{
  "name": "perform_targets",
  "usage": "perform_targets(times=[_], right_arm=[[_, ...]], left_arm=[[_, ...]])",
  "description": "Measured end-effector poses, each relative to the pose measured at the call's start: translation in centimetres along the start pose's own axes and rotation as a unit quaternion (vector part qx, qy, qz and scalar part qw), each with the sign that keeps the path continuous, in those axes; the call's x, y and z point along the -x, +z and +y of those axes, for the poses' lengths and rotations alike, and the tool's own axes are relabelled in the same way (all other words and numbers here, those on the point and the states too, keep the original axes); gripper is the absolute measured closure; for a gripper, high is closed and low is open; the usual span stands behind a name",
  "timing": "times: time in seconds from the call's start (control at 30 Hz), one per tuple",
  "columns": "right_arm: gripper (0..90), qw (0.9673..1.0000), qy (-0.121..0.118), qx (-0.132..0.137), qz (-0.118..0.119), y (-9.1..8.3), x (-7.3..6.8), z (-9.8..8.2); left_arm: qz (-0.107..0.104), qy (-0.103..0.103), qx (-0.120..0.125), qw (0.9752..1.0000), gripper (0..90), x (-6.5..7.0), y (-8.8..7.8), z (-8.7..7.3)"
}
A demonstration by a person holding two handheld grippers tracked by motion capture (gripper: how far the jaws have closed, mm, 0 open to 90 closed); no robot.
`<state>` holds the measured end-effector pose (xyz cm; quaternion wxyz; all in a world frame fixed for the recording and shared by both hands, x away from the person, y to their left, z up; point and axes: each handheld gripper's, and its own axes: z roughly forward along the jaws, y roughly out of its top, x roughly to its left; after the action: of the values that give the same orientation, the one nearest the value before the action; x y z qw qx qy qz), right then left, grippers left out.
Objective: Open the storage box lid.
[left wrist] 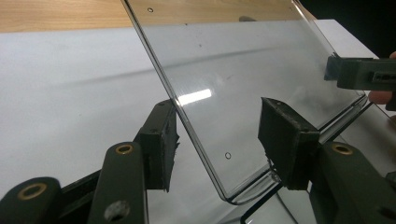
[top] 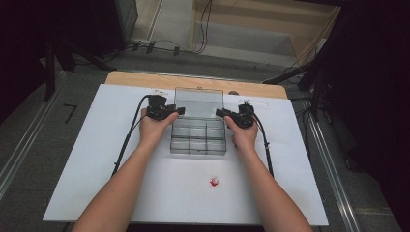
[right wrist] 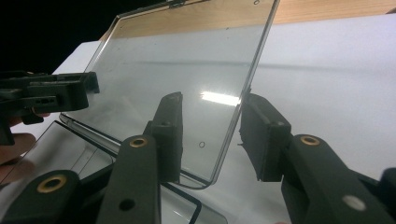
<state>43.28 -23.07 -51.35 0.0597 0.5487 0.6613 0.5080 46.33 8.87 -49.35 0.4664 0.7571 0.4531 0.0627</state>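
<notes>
Okay, my left gripper [left wrist: 217, 140] and right gripper [right wrist: 212, 140] each straddle a side edge of the clear lid [top: 198, 102], spread, pads off it. Box [top: 198, 137] sits mid-table. Light, stiff, slick plastic; I'd pinch the edges near the hinge, gently.

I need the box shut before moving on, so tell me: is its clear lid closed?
No. In the high view the lid stands raised behind the open compartments of the box.

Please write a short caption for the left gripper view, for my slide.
Left gripper jaws, open, straddle a side edge of the clear box lid, raised above the white table.
</notes>
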Motion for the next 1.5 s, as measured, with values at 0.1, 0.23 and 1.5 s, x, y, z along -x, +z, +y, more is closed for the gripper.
perform_targets(times=[0.1,0.23,1.5], right_arm=[[56.3,1.0000,-0.004,-0.005,-0.003,0.0,-0.1,0.0],[55.6,1.0000,0.001,-0.007,0.000,0.1,0.0,0.0],[10.4,0.9933,-0.114,-0.013,-0.012,-2.4,-3.1,0.1]], left_arm=[[0.001,-0.003,-0.001,1.0000,46.4,0.0,0.1,0.0],[0.003,-0.002,-0.004,1.0000,44.4,0.1,0.2,-0.1],[-0.009,0.053,0.048,0.9974,6.2,1.6,-3.6,-0.5]])
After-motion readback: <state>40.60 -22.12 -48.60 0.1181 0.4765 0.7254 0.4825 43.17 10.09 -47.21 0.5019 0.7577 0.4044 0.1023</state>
